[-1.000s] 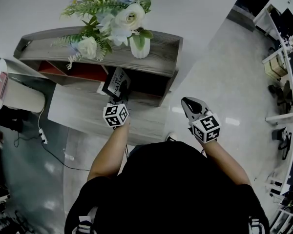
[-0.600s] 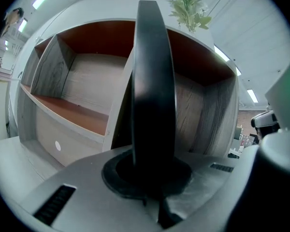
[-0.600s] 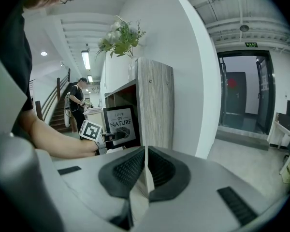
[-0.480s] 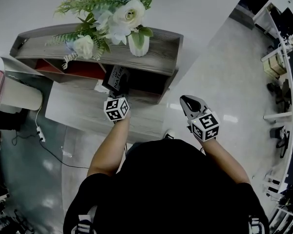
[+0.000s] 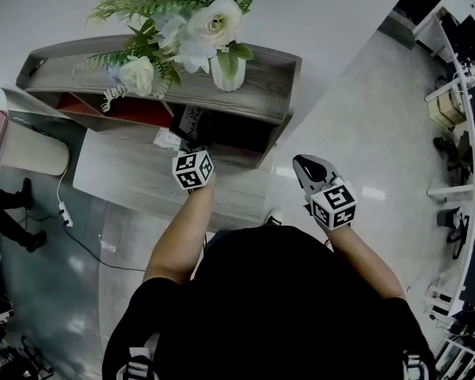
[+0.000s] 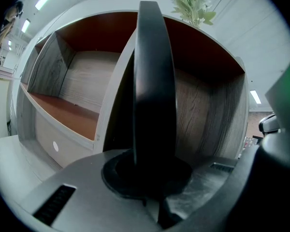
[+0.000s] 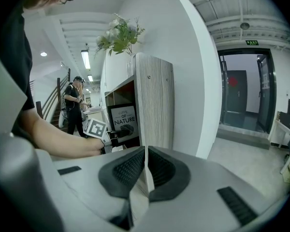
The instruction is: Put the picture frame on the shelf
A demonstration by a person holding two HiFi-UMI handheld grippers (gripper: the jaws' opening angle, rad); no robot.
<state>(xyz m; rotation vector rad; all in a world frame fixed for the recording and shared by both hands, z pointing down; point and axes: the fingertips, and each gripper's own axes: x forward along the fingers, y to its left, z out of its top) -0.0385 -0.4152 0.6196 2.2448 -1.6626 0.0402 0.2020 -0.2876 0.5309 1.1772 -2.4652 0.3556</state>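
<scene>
Picture frame (image 6: pixel 153 81) clamped edge-on in left claw (image 6: pixel 147 175).

The shelf's right compartment (image 6: pixel 208 100) gapes open (divider (image 6: pixel 111 95) leftward); flowers (image 5: pixel 182 30) crowd its top.

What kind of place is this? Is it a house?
Probably an office lobby, not a house: desks line the right side, and a door has an exit sign over it.

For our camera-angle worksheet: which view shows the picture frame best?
Right gripper view: the picture frame faces it, print legible. Left gripper view shows only its dark edge; head view, a part under the shelf top.
</scene>
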